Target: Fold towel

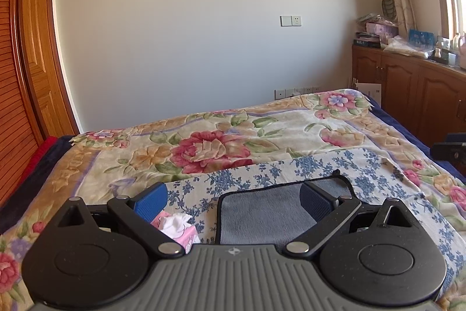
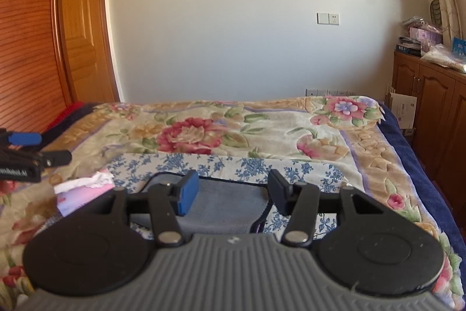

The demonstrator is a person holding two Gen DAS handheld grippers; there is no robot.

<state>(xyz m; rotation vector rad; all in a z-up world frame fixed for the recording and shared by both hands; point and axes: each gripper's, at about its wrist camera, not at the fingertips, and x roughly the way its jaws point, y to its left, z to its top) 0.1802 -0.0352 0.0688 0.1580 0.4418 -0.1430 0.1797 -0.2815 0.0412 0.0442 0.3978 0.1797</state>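
Note:
A grey-blue towel with a dark border lies flat on a blue-flowered cloth on the bed. It also shows in the right wrist view. My left gripper is open and empty, held above the towel's left part, with its right finger over the towel. My right gripper is open and empty above the towel's right part. The left gripper shows at the left edge of the right wrist view.
A pink tissue pack lies left of the towel, also in the right wrist view. The bed has a floral blanket. Wooden cabinets with clutter stand at right, a wooden door at left.

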